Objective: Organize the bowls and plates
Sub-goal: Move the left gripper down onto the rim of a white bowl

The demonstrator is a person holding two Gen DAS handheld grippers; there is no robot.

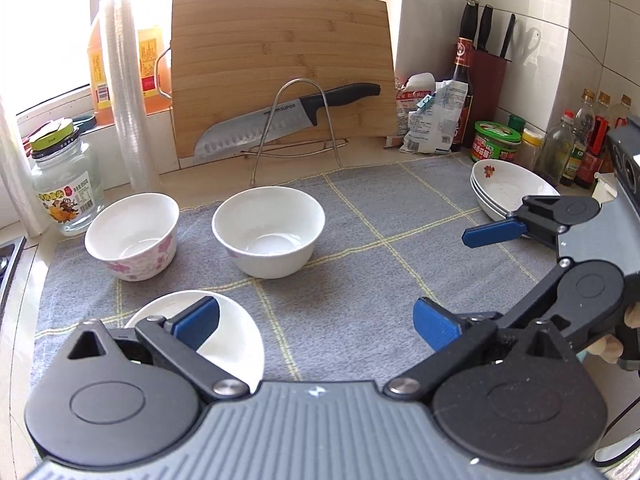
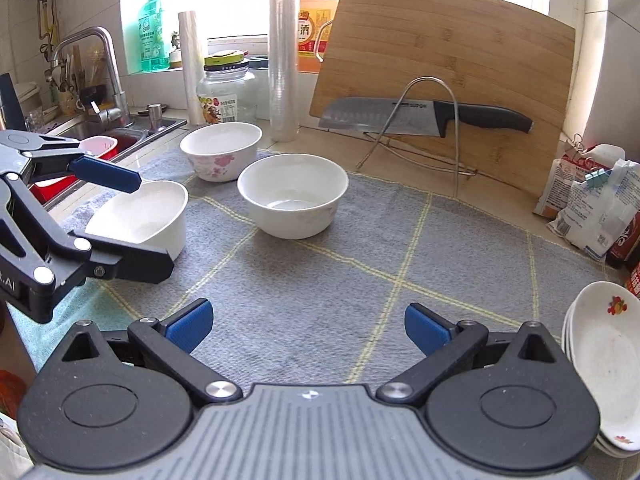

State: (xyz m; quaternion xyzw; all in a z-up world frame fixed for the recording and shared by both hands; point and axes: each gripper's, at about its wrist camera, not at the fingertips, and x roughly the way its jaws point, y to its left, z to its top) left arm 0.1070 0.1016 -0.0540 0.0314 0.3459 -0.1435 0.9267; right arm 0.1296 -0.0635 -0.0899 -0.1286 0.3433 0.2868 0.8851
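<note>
— White china, mostly. Three bowls sat on the grey checked cloth (image 2: 360, 280): a plain bowl (image 2: 294, 200) near the middle, a flowered bowl (image 2: 220, 150) behind it toward the sink, and a third bowl (image 2: 148, 216) nearest the cloth's sink-side edge.

— And the plates?

— A stack of plates (image 2: 600, 364), with a small fruit print on the top one, stood at the opposite side of the cloth, well apart from the bowls.

— What were the grippers doing?

— The left gripper (image 1: 316, 322) had its blue pads spread wide, gripping nothing; one finger (image 1: 196, 320) hung over that third bowl's rim. Whether it touched the china, I couldn't tell. The right gripper (image 2: 308, 322) was spread just as wide over bare cloth, empty, with the plate stack just beside its right finger.

— What stood behind?

— A bamboo cutting board (image 1: 280, 72) leaned against the wall, with a black-handled knife (image 1: 288, 118) resting across a wire stand (image 1: 296, 128) in front of it. Left of that stood a glass jar (image 1: 64, 184) and a tall roll of clear plastic (image 1: 128, 92). To the right were flour bags (image 1: 432, 116), a knife block (image 1: 488, 92) and sauce bottles (image 1: 580, 140). A faucet (image 2: 100, 76) rose over the sink past the flowered bowl.
</note>
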